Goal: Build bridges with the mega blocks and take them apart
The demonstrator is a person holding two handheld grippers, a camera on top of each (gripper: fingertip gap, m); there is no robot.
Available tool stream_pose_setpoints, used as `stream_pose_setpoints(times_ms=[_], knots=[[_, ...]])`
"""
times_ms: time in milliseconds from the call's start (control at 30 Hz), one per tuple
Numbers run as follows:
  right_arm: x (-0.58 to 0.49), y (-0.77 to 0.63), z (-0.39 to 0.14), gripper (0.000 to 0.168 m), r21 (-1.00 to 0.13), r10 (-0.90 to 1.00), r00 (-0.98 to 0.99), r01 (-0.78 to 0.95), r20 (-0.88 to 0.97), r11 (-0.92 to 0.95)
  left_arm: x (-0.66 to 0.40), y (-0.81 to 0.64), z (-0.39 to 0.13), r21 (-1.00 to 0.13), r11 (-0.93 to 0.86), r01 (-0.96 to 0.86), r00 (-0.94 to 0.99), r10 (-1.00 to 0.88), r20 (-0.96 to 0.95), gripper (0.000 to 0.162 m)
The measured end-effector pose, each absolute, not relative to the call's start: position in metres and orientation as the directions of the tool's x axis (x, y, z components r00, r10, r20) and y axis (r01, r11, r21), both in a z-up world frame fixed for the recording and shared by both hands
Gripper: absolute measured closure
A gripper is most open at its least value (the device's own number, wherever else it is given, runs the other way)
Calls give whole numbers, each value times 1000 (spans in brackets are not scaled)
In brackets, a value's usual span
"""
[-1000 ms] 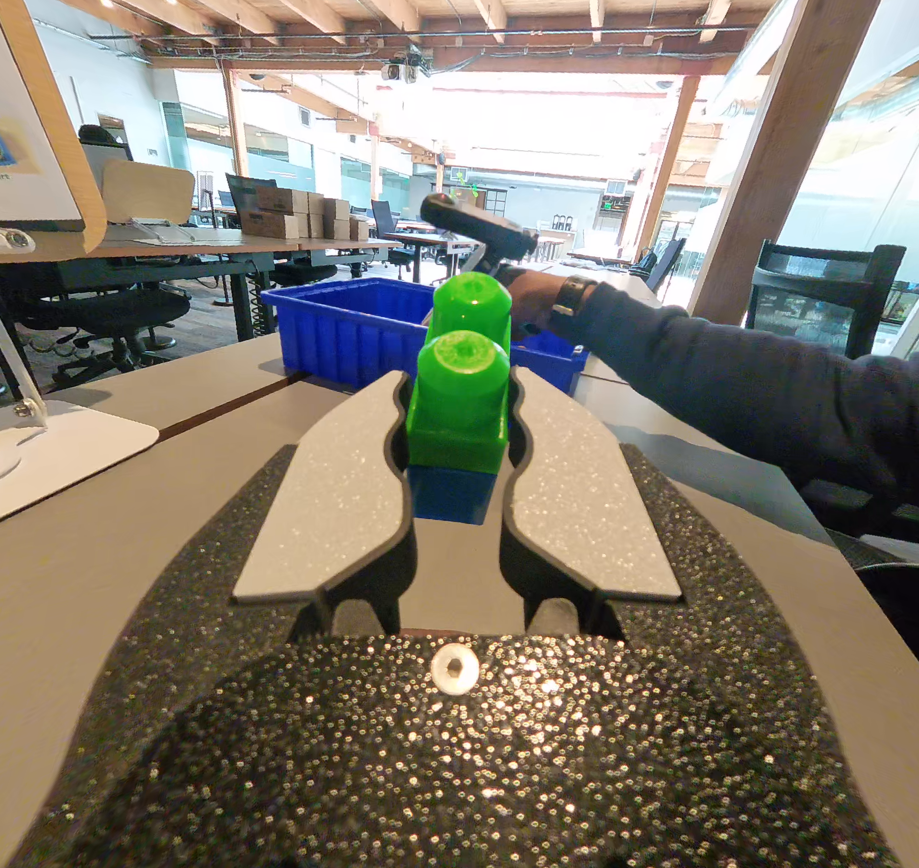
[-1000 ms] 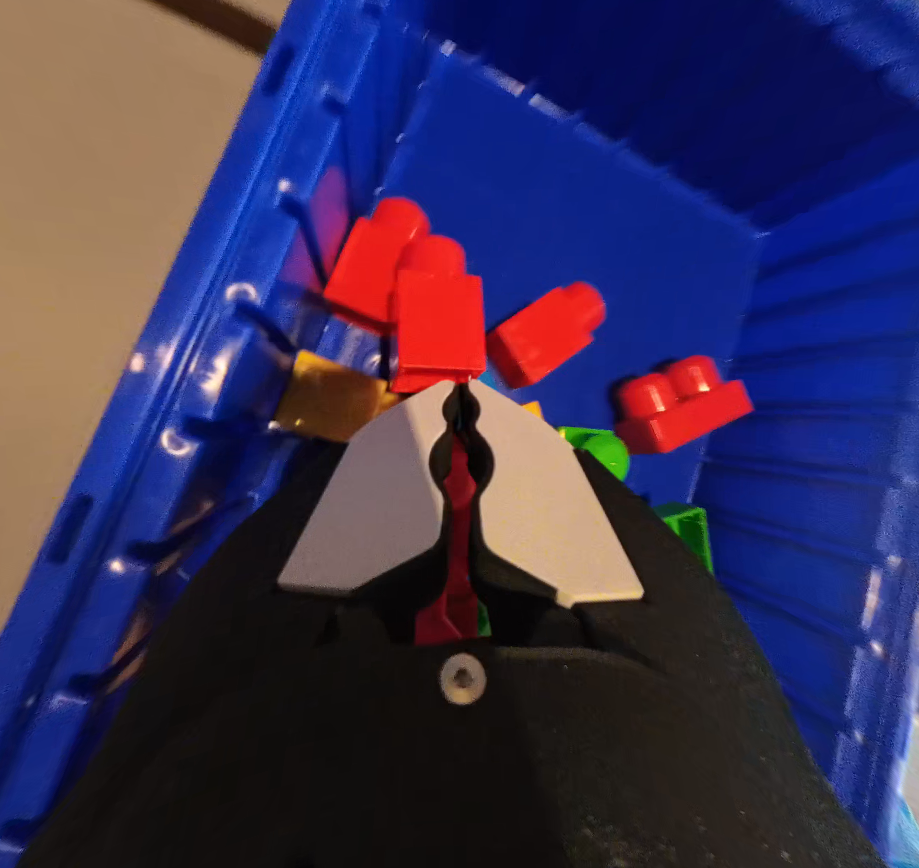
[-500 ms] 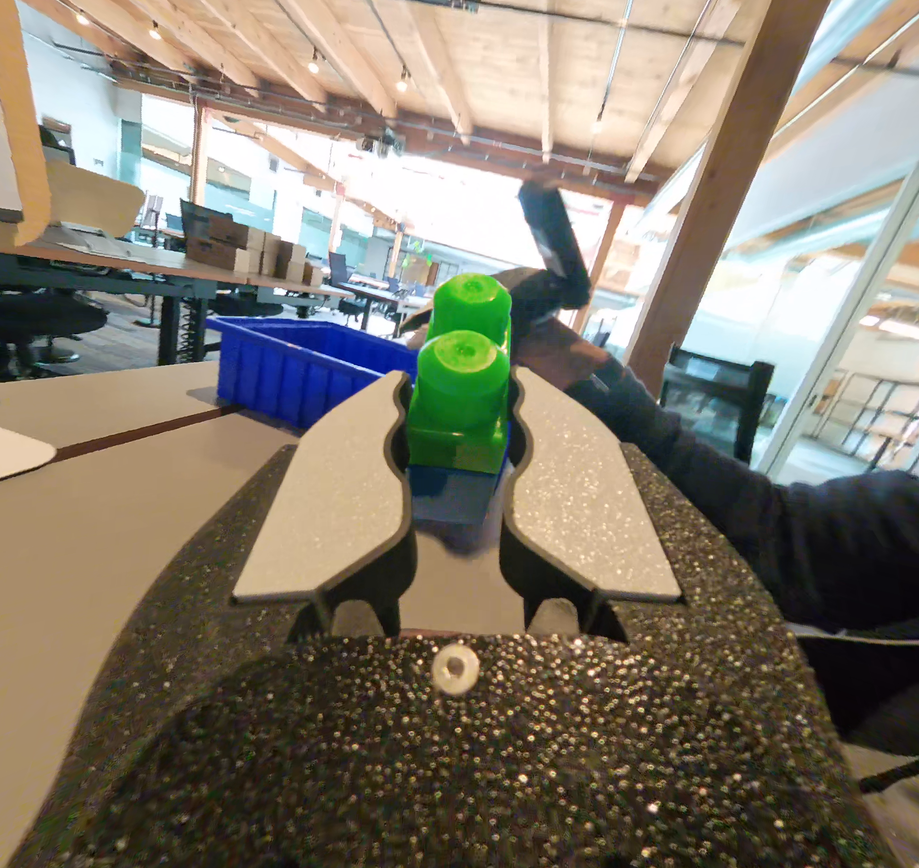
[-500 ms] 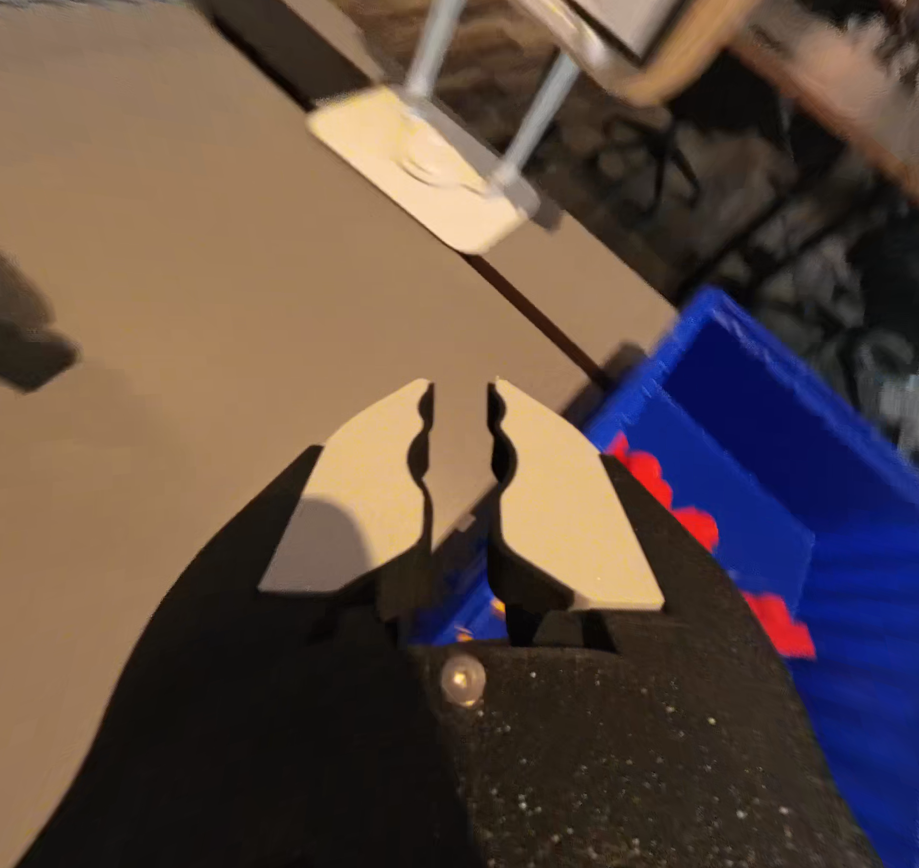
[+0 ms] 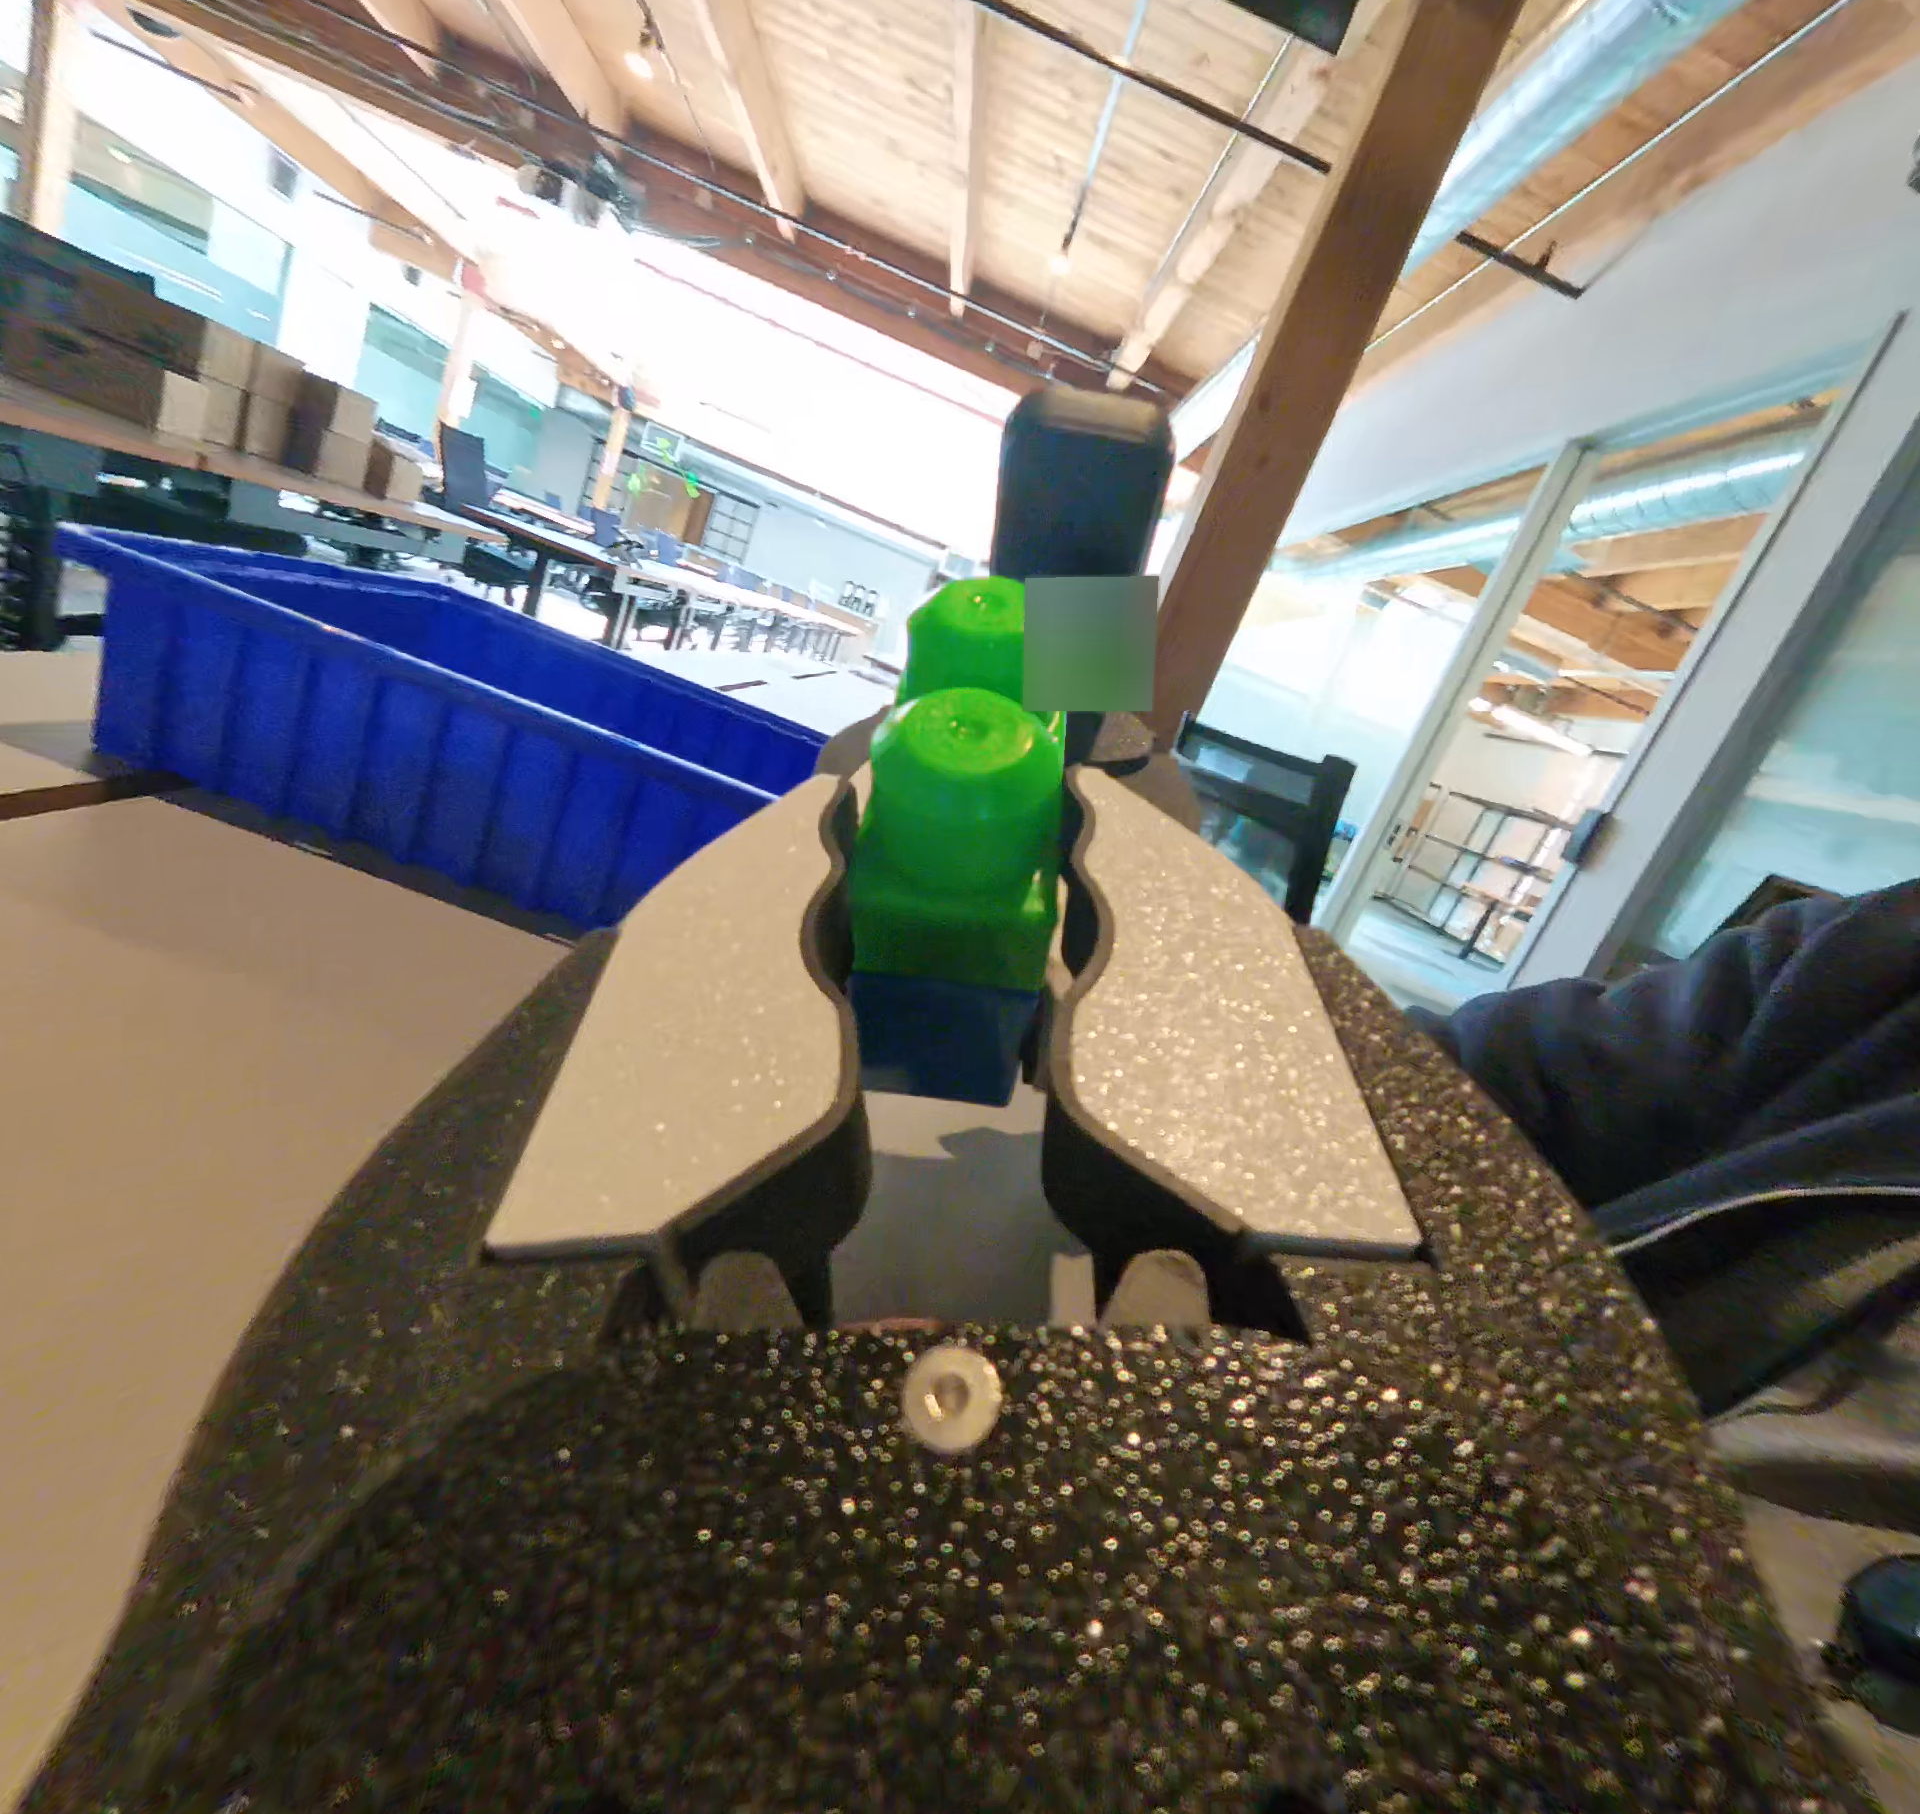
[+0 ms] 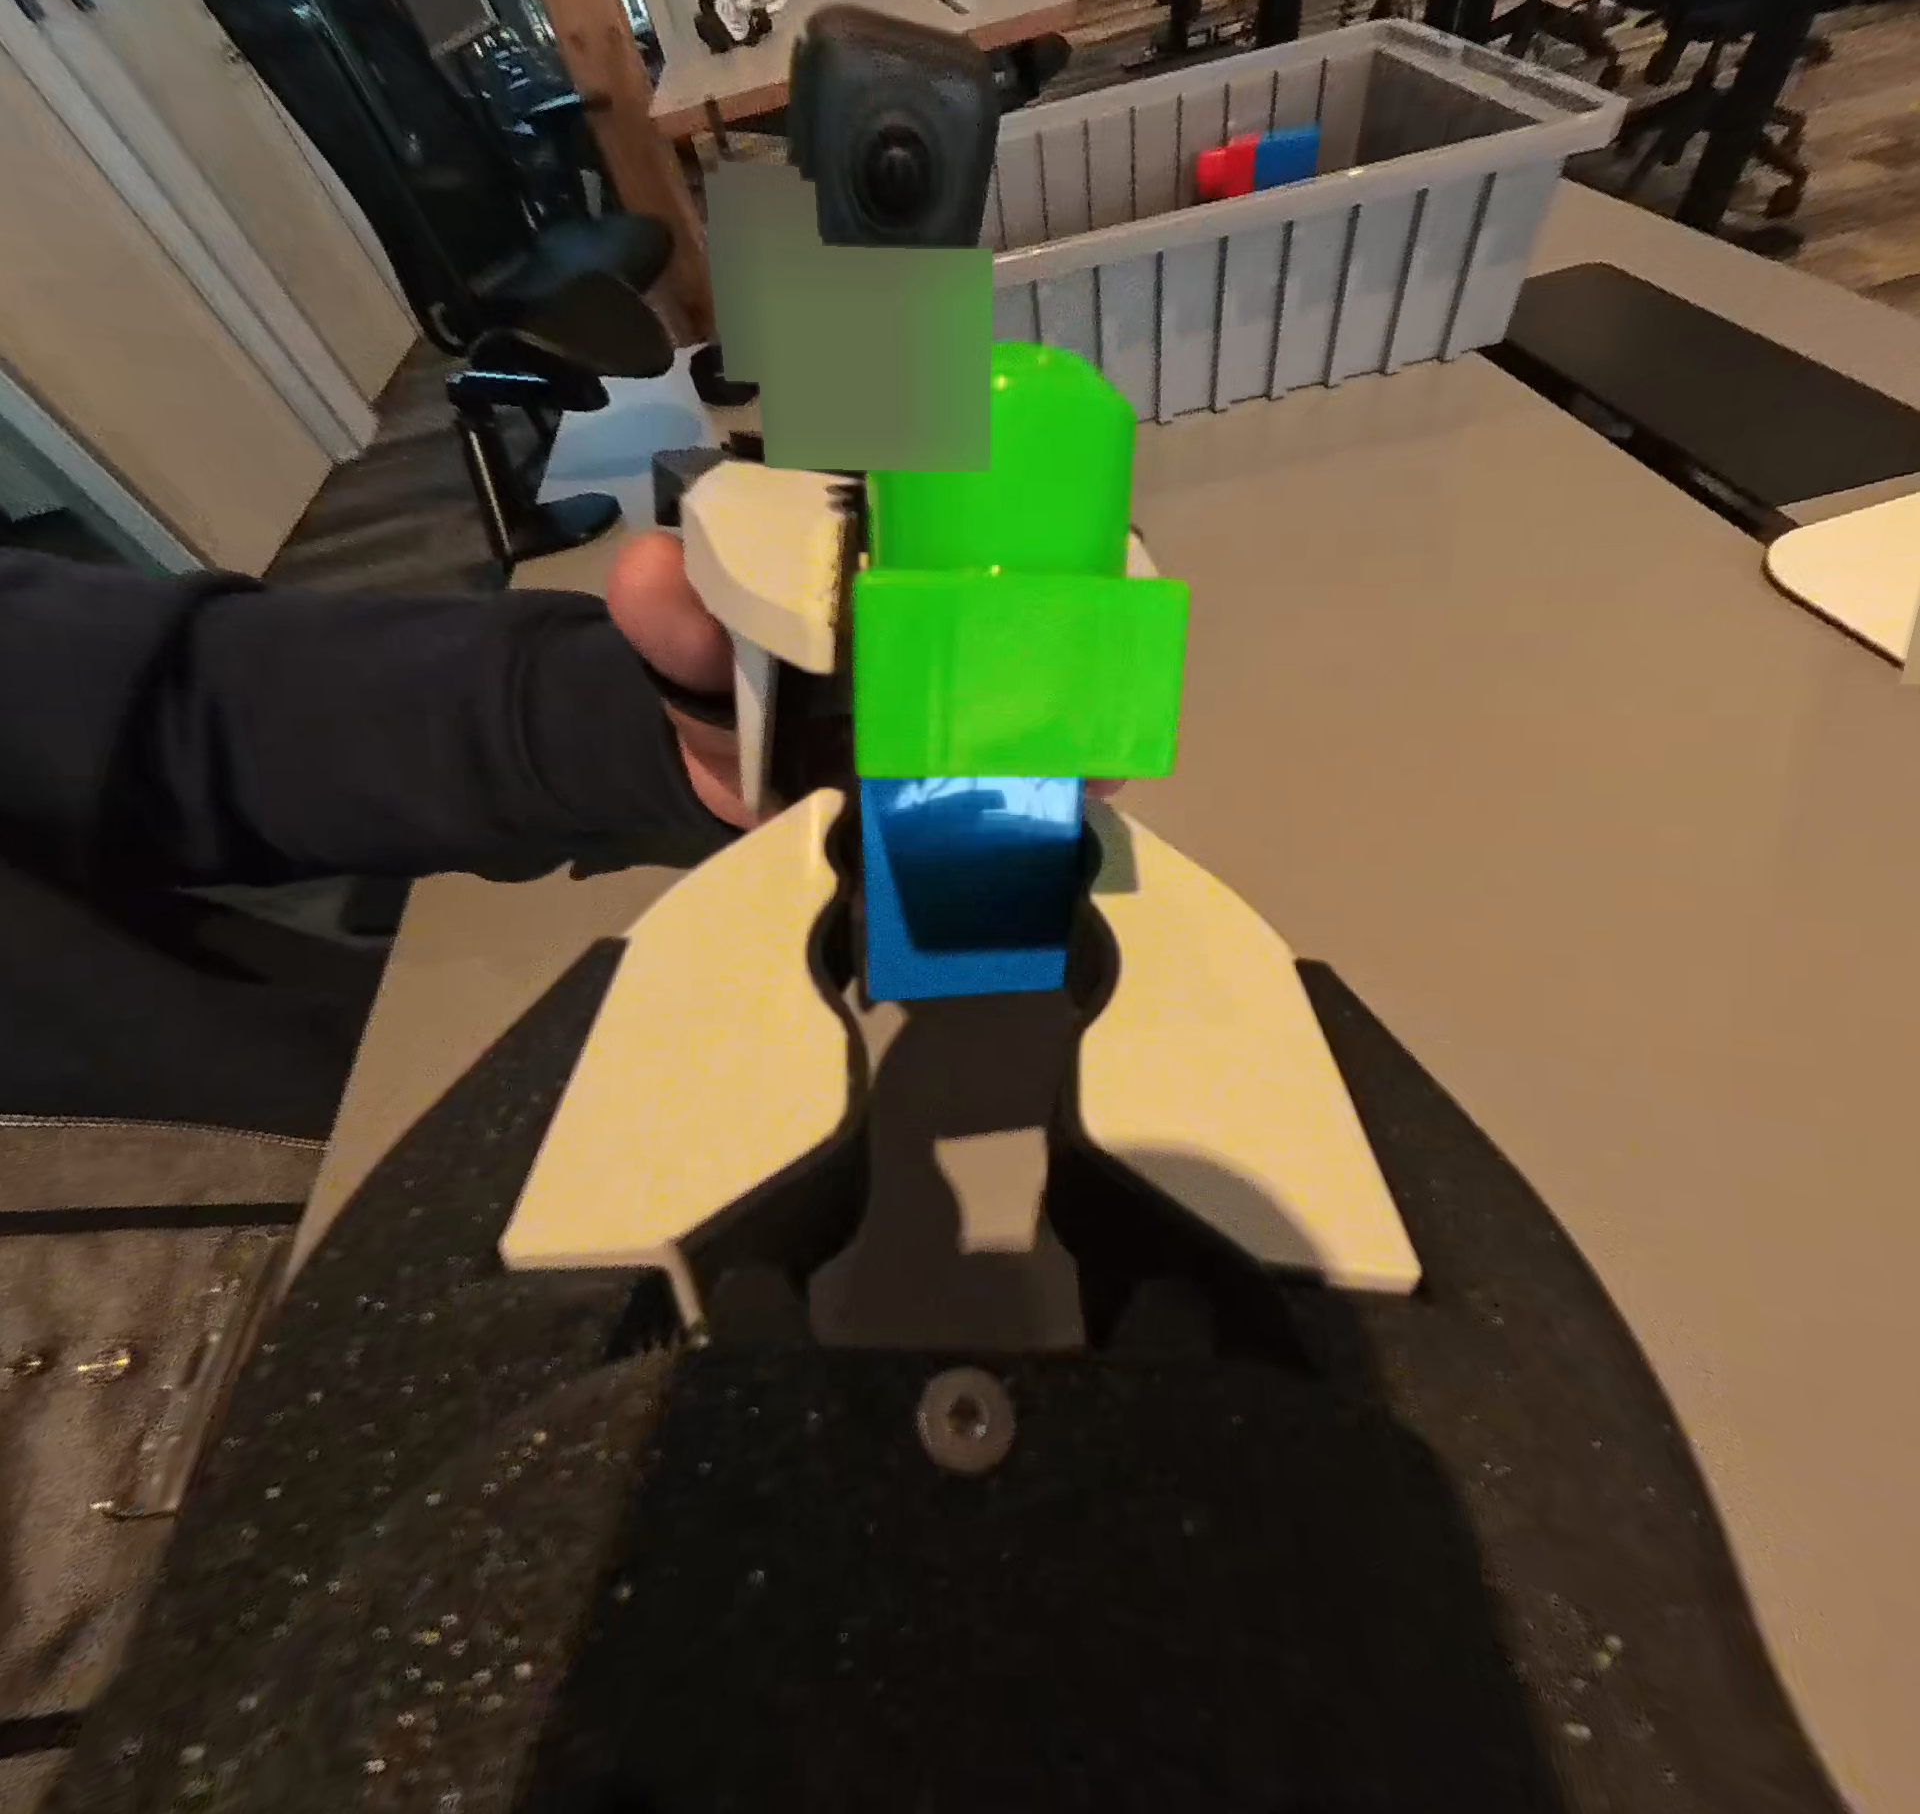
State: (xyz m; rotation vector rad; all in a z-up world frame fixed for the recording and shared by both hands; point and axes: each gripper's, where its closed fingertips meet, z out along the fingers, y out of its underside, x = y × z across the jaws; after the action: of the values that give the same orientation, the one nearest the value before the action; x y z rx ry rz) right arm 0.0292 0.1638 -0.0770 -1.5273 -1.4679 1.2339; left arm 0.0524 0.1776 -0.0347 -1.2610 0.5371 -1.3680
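Note:
A green two-stud block (image 5: 956,829) sits stacked on a blue block (image 5: 940,1037). My left gripper (image 5: 956,798) is shut on the green block and holds the stack above the grey table (image 5: 208,1089). In the right wrist view the stack stands upright, green block (image 6: 1018,663) over blue block (image 6: 966,891). My right gripper (image 6: 971,829) faces the left one, and its fingers close on the two sides of the blue block. The left gripper's white finger (image 6: 769,569) shows behind the green block, held by a hand.
A blue bin (image 5: 416,725) stands on the table to the left behind the stack. A grey bin (image 6: 1299,258) with a red and a blue block (image 6: 1257,159) sits at the far table edge. A white base plate (image 6: 1849,569) lies right. A dark sleeve (image 5: 1662,1037) crosses at right. Left tips and right tips are each some 40 centimeters from the white base plate (image 6: 1849,569).
My right gripper left the blue bin, swung over the table and closed around the blue block under the stack. My left gripper tilted and turned right with the stack.

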Motion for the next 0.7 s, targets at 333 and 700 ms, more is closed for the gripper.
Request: stream_pose_setpoints(times_ms=[333,700], knots=[[47,207,-104,132,-790,950,222,613,217,37,41,202,-43,-943,-114,314,542,-794,276,126],[207,356,-46,131,-830,684,693,506,229,-235,25,209,-43,-954,-80,290,605,-757,248,126]])
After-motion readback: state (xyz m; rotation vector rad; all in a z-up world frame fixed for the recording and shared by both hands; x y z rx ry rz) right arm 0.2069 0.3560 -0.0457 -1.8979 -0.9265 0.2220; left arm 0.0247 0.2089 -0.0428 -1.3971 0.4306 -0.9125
